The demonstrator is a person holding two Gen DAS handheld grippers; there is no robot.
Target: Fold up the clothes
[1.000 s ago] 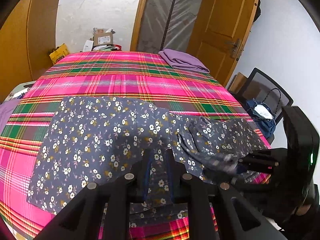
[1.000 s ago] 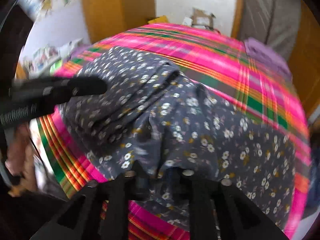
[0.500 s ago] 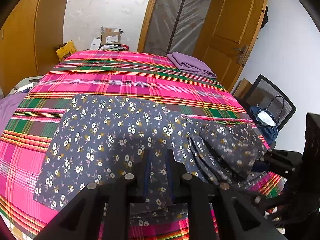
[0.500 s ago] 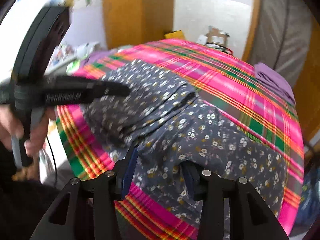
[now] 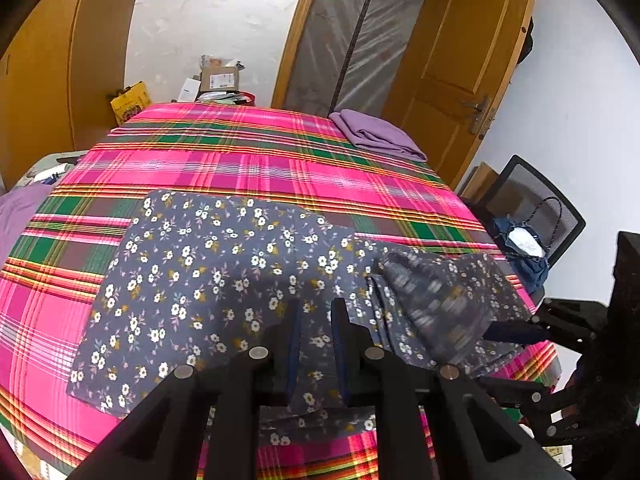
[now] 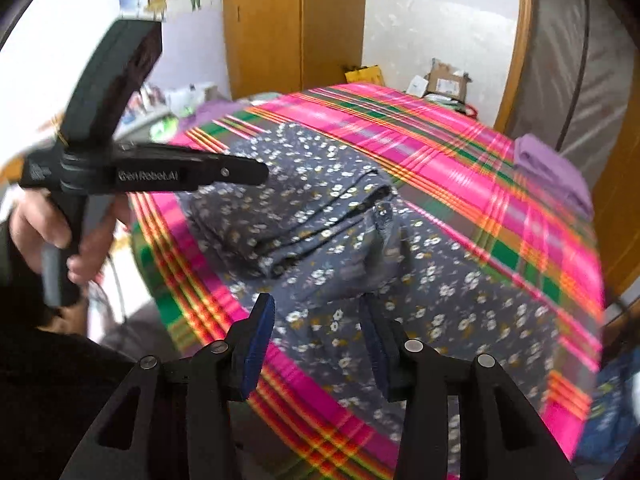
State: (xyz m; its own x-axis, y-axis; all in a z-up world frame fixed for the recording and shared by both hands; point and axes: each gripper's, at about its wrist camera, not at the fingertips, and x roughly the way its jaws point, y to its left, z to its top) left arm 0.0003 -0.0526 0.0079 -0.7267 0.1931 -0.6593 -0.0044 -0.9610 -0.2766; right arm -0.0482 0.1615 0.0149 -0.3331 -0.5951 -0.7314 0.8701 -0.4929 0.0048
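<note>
A dark grey floral garment [image 5: 224,280] lies flat on the pink plaid bed sheet [image 5: 240,168]. Its right part is gathered into a folded bunch [image 5: 436,296] on top of the rest. My left gripper [image 5: 318,344] is at the garment's near edge, shut on a strip of the floral cloth. In the right wrist view the left gripper [image 6: 256,170] reaches in from the left over the folded layers [image 6: 304,216], held by a hand [image 6: 48,228]. My right gripper [image 6: 318,336] stands open above the garment's near edge, with nothing pinched. The left wrist view shows the right gripper [image 5: 508,356] at the far right.
A folded purple cloth [image 5: 380,136] lies at the bed's far right corner. Cardboard boxes [image 5: 220,78] stand beyond the far edge. A black mesh chair [image 5: 536,200] with a blue bag stands to the right of the bed, near a wooden door [image 5: 460,72].
The right gripper has opened, let go of the floral cloth and pulled back and up. The released fold now rests on the garment. The left gripper keeps its hold.
</note>
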